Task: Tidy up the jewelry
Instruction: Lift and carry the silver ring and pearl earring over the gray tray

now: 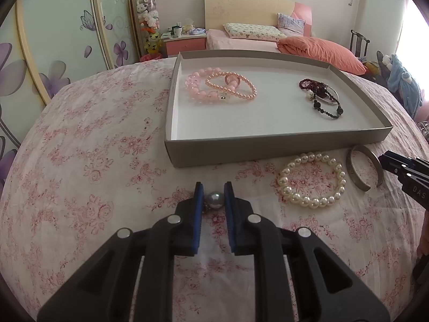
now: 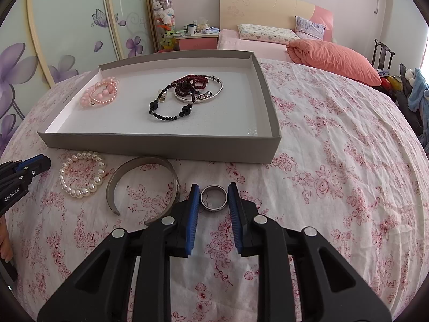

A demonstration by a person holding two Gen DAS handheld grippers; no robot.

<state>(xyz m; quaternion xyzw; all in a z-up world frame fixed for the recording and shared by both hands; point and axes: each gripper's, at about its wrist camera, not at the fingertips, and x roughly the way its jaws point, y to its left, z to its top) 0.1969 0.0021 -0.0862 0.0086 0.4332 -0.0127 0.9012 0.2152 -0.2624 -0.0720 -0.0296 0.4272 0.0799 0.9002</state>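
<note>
A grey shallow box (image 1: 268, 146) (image 2: 161, 145) lies on the floral cloth. It holds pink bead bracelets (image 1: 214, 87) (image 2: 100, 94) and dark bead strands with a silver bangle (image 1: 323, 98) (image 2: 187, 94). My left gripper (image 1: 214, 191) is open around a grey pearl piece (image 1: 216, 200) on the cloth; its pads stand just beside it. My right gripper (image 2: 214, 194) is open around a silver ring (image 2: 213, 198) on the cloth. A white pearl bracelet (image 1: 312, 178) (image 2: 81, 174) and a metal cuff (image 1: 364, 166) (image 2: 142, 185) lie in front of the box.
The right gripper's tip (image 1: 402, 169) shows at the right edge of the left wrist view, beside the cuff. The left gripper's tip (image 2: 24, 169) shows at the left edge of the right wrist view. A bed (image 2: 308, 45) and wardrobe doors (image 2: 67, 26) stand behind.
</note>
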